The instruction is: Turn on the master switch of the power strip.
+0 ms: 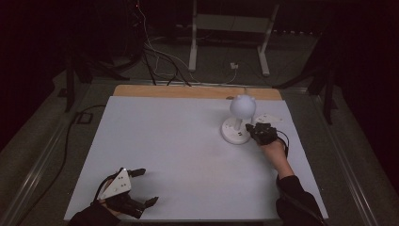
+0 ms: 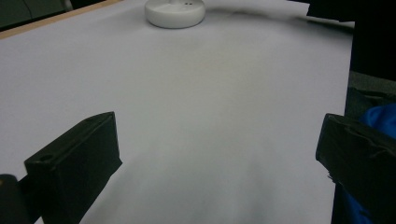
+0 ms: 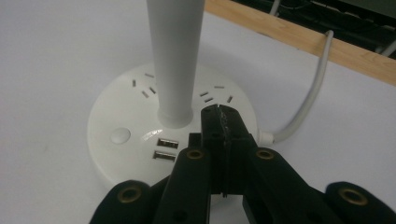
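High view: a white sheet [image 1: 179, 150] covers the table, with a strip of bare wood [image 1: 188, 91] along its far edge. A white desk lamp [image 1: 239, 120] stands on the far right part of the sheet: round flat base, thin upright stem, globe-like head on top. My right gripper [image 1: 259, 132] sits just right of the lamp base, touching or nearly touching its rim; my hand and dark sleeve run back to the near right corner. My left gripper [image 1: 141, 188] rests at the near left corner of the sheet, well apart from the lamp, grey three-cornered plate on top, its two jaws spread wide and nothing between them. Beyond the table lie cables and a white frame on the floor. Left gripper view: both black jaws stand far apart at the lower corners, released, only bare sheet [image 2: 201, 116] between them. The lamp base [image 2: 174, 11] shows at the far edge, and something blue [image 2: 380, 119] at the right edge. Right gripper view: my jaws are clenched together, tips meeting over the base [image 3: 135, 130] just right of the stem [image 3: 175, 60], grasping nothing that I can see. The base carries a round button [image 3: 120, 136], two USB ports [image 3: 166, 149] and socket slots; a white cord [image 3: 303, 98] leaves its right side toward the wooden edge.
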Action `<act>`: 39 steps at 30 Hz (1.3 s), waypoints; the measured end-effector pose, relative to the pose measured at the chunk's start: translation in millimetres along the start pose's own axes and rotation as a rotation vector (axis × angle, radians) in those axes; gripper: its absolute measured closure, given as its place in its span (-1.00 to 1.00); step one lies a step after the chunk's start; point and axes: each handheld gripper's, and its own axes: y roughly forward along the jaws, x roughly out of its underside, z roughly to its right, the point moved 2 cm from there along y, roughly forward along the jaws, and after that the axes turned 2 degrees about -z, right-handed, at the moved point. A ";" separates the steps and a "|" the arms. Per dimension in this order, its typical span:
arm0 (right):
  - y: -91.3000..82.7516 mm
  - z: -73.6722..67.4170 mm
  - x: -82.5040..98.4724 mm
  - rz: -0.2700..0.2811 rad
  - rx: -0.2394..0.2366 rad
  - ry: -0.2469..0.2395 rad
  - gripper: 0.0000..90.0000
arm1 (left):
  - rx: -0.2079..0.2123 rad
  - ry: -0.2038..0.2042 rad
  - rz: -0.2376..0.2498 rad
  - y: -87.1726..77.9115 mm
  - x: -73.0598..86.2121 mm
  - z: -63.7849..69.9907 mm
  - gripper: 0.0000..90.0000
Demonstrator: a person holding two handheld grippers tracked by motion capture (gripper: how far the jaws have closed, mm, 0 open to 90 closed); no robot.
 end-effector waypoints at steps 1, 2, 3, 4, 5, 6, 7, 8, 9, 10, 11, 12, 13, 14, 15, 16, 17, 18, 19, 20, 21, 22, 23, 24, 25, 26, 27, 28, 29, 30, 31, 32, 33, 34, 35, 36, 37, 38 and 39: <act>1.1 -0.5 0.0 -0.007 0.009 -0.004 1.00 | 0.000 0.000 0.000 0.0 0.0 0.0 -1.00; 2.0 -0.8 0.2 -0.013 0.011 -0.005 1.00 | 0.000 -0.001 0.000 0.0 0.0 0.2 -1.00; 2.0 -0.8 0.2 -0.013 0.011 -0.005 1.00 | 0.000 -0.001 0.000 0.0 0.0 0.2 -1.00; 4.4 -1.4 0.9 -0.026 0.024 -0.010 1.00 | 0.001 -0.001 0.000 0.0 -0.1 0.5 -1.00; 5.0 -1.5 1.1 -0.026 0.023 -0.009 1.00 | 0.001 -0.001 0.000 0.0 -0.1 0.5 -1.00; 5.7 -1.7 1.4 -0.026 0.023 -0.007 1.00 | 0.001 0.000 0.000 0.0 -0.1 0.5 -1.00; 5.7 -1.7 1.4 -0.026 0.023 -0.007 1.00 | 0.001 0.000 -0.001 0.0 0.0 0.5 -1.00; 7.2 -1.9 2.1 -0.032 0.032 -0.014 1.00 | 0.001 0.001 -0.002 0.0 0.1 0.4 -1.00; 8.0 -1.9 2.7 -0.032 0.036 -0.015 1.00 | 0.001 0.001 -0.002 0.0 0.1 0.4 -1.00; 8.0 -1.9 2.7 -0.032 0.036 -0.015 1.00 | 0.002 -0.001 0.000 0.0 0.1 0.4 -1.00; 9.4 -1.4 4.0 -0.034 0.046 -0.022 1.00 | 0.001 0.001 -0.001 0.0 0.0 0.3 -1.00; 9.7 -1.4 4.5 -0.029 0.044 -0.022 1.00 | 0.001 0.002 -0.003 0.0 0.1 0.4 -1.00; 9.8 -1.1 4.8 -0.027 0.046 -0.021 1.00 | 0.002 0.001 -0.003 0.0 0.1 0.5 -0.99; 9.8 -0.8 4.9 -0.028 0.045 -0.021 1.00 | 0.002 0.001 -0.003 0.0 0.1 0.5 -1.00; 9.8 -0.5 5.0 -0.027 0.041 -0.020 1.00 | 0.002 0.002 -0.002 0.0 0.0 0.4 -1.00; 9.8 -0.2 4.9 -0.028 0.038 -0.017 1.00 | 0.003 0.002 -0.002 0.1 0.0 0.4 -1.00; 9.9 0.2 4.8 -0.030 0.038 -0.015 1.00 | 0.003 0.001 -0.004 0.2 0.1 0.5 -1.00; 9.9 0.2 4.8 -0.030 0.038 -0.015 1.00 | 0.002 0.001 -0.005 0.3 0.2 0.4 -1.00; 9.9 0.8 4.4 -0.030 0.018 -0.001 1.00 | 0.002 0.001 -0.006 0.5 0.3 0.6 -1.00; 9.9 0.8 4.4 -0.030 0.018 -0.001 1.00 | 0.001 0.001 -0.007 0.6 0.3 0.6 -1.00; 9.7 0.6 4.4 -0.030 0.010 -0.009 1.00 | 0.001 0.003 -0.008 0.8 0.4 0.8 -1.00; 9.8 0.8 4.4 -0.030 0.009 -0.010 1.00 | 0.002 0.002 -0.008 0.8 0.4 0.8 -1.00; 9.8 0.8 4.4 -0.030 0.009 -0.010 1.00 | 0.002 0.002 -0.008 0.9 0.5 0.8 -1.00; 10.1 2.2 4.1 -0.033 0.009 -0.005 1.00 | 0.003 0.002 -0.008 1.0 0.4 0.9 -1.00; 10.4 2.4 4.2 -0.032 0.010 -0.003 1.00 | 0.003 0.002 -0.008 1.0 0.4 0.9 -1.00; 10.4 2.4 4.2 -0.032 0.010 -0.003 1.00 | 0.003 0.003 -0.008 0.9 0.3 1.0 -1.00; 10.9 1.8 4.9 -0.027 0.013 0.001 1.00 | 0.002 0.003 -0.008 0.9 0.3 1.1 -1.00; 11.0 1.2 4.9 -0.027 0.018 -0.002 1.00 | 0.001 0.004 -0.008 0.9 0.3 1.1 -1.00; 11.0 1.2 4.9 -0.027 0.018 -0.002 1.00 | 0.001 0.004 -0.009 1.1 0.4 1.2 -1.00; 11.5 0.3 4.2 -0.034 0.026 -0.015 1.00 | 0.001 0.004 -0.012 1.2 0.5 1.3 -1.00; 12.1 -0.2 4.0 -0.035 0.034 -0.020 1.00 | 0.001 0.005 -0.014 1.4 0.7 1.2 -1.00; 12.7 -0.5 4.1 -0.034 0.039 -0.022 1.00 | 0.001 0.005 -0.014 1.6 0.7 1.2 -1.00; 12.9 -0.4 4.6 -0.030 0.040 -0.020 1.00 | 0.002 0.005 -0.015 1.6 0.6 1.5 -1.00; 12.9 -0.4 4.6 -0.030 0.040 -0.020 1.00 | 0.002 0.006 -0.015 1.5 0.5 1.7 -1.00; 12.8 0.2 6.7 -0.016 0.036 -0.011 1.00 | 0.001 0.007 -0.014 1.3 0.5 1.8 -1.00; 12.7 0.3 7.3 -0.014 0.036 -0.008 1.00 | 0.003 0.006 -0.014 1.3 0.5 1.9 -1.00; 12.7 0.2 7.4 -0.013 0.036 -0.008 1.00 | 0.003 0.005 -0.014 1.4 0.6 1.8 -1.00; 12.7 0.2 7.4 -0.013 0.036 -0.008 1.00 | 0.002 0.005 -0.015 1.6 0.7 1.7 -1.00; 13.1 -0.4 7.3 -0.014 0.039 -0.011 1.00 | 0.001 0.007 -0.016 1.7 0.7 1.5 -1.00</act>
